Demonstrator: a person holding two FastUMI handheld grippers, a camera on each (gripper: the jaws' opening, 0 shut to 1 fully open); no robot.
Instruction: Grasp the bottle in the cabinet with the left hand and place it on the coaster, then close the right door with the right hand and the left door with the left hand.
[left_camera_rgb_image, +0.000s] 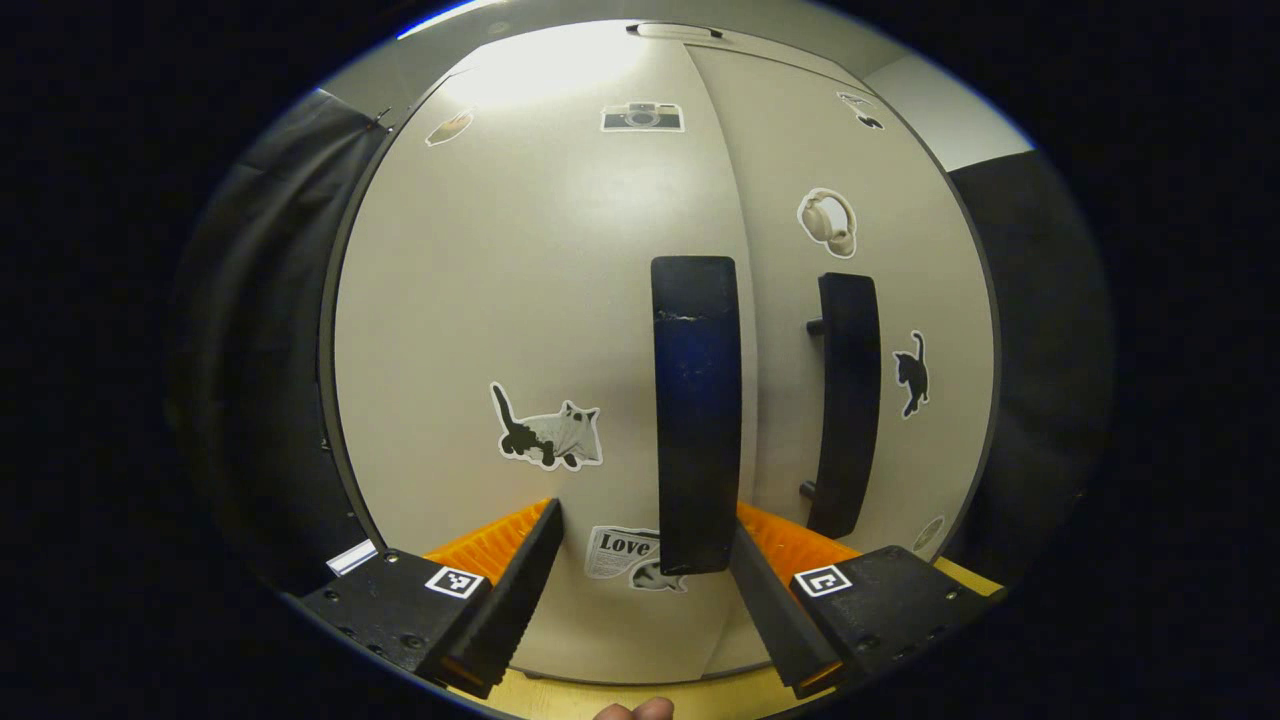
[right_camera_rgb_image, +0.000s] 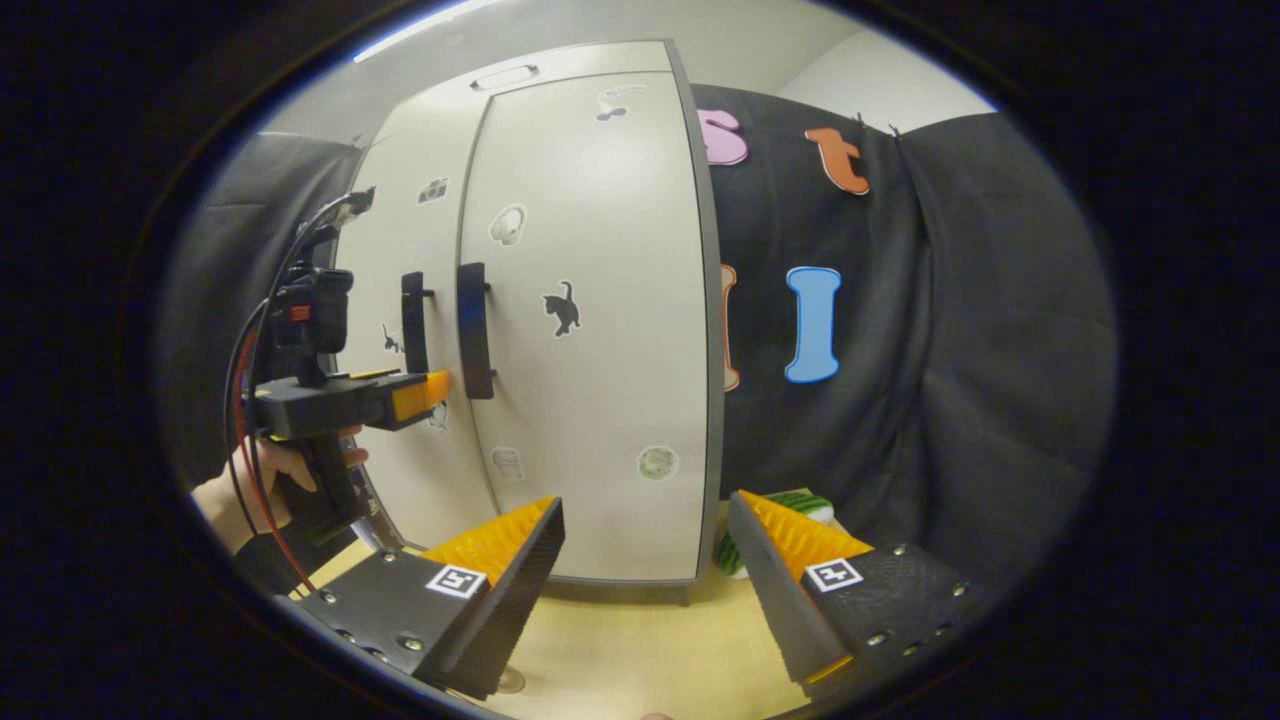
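The pale cabinet (right_camera_rgb_image: 590, 330) stands with both doors shut against it. In the left gripper view the left door (left_camera_rgb_image: 520, 300) is very near, and its dark vertical handle (left_camera_rgb_image: 695, 410) hangs with its lower end between my open fingers, close to the right-hand one. My left gripper (left_camera_rgb_image: 645, 545) holds nothing. The right door's handle (left_camera_rgb_image: 845, 400) is just beyond. In the right gripper view my left gripper (right_camera_rgb_image: 435, 392), held by a hand (right_camera_rgb_image: 250, 480), points at the left handle (right_camera_rgb_image: 413, 320). My right gripper (right_camera_rgb_image: 645, 540) stands open and back from the right door (right_camera_rgb_image: 590, 250), gripping nothing.
Stickers dot both doors. A green striped melon-like thing (right_camera_rgb_image: 790, 505) lies on the wooden table (right_camera_rgb_image: 640, 640) right of the cabinet. Black cloth (right_camera_rgb_image: 950, 350) hangs behind and beside the cabinet. A small round thing (right_camera_rgb_image: 510, 682) sits on the table at the near edge.
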